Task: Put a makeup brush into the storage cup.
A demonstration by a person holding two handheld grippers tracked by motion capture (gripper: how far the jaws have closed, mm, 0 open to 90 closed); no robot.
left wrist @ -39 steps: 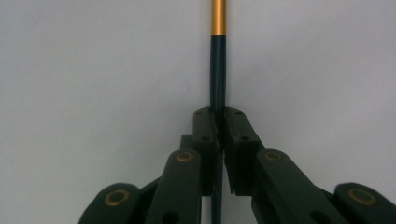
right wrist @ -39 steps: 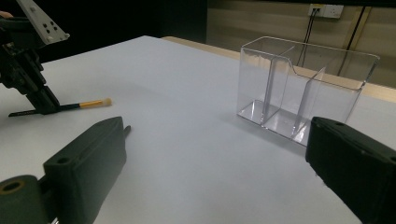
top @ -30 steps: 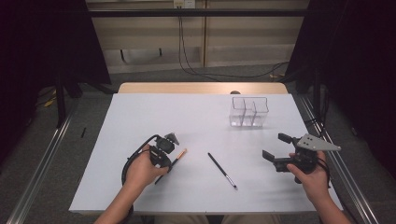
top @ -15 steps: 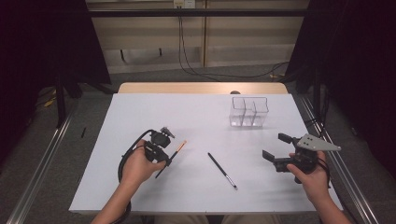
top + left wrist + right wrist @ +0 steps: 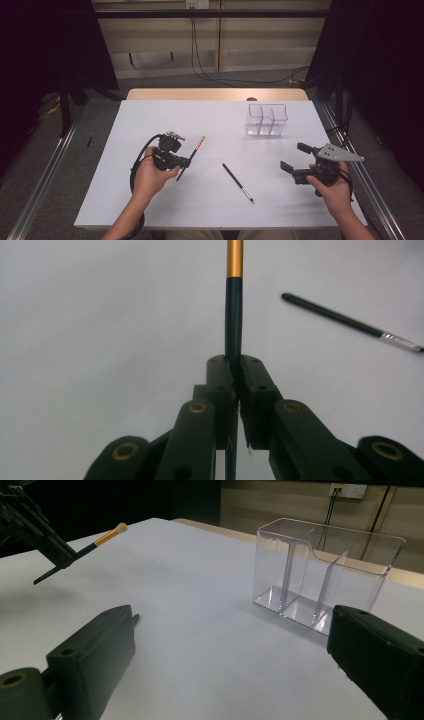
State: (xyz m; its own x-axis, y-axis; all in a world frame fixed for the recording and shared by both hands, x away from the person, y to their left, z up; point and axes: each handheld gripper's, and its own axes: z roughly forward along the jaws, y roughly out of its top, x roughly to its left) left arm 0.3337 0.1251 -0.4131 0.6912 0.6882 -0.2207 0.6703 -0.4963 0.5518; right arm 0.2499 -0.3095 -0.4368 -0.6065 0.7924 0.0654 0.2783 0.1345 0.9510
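Brush point(image 5: 190, 157) clamped in my left gripper point(image 5: 181, 161), mid-table, bare room around; right gripper point(image 5: 296, 161) gapes, holding nothing.

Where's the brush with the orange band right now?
The orange-banded brush is clamped in the left gripper, left of centre over the white table in the high view, with the black brush lying to its right.

From my seat, the clear three-compartment plastic organiser point(image 5: 266, 120) stands far right on the white table point(image 5: 215, 125); the thin black brush point(image 5: 238, 182) lies centre-front, apart from it.
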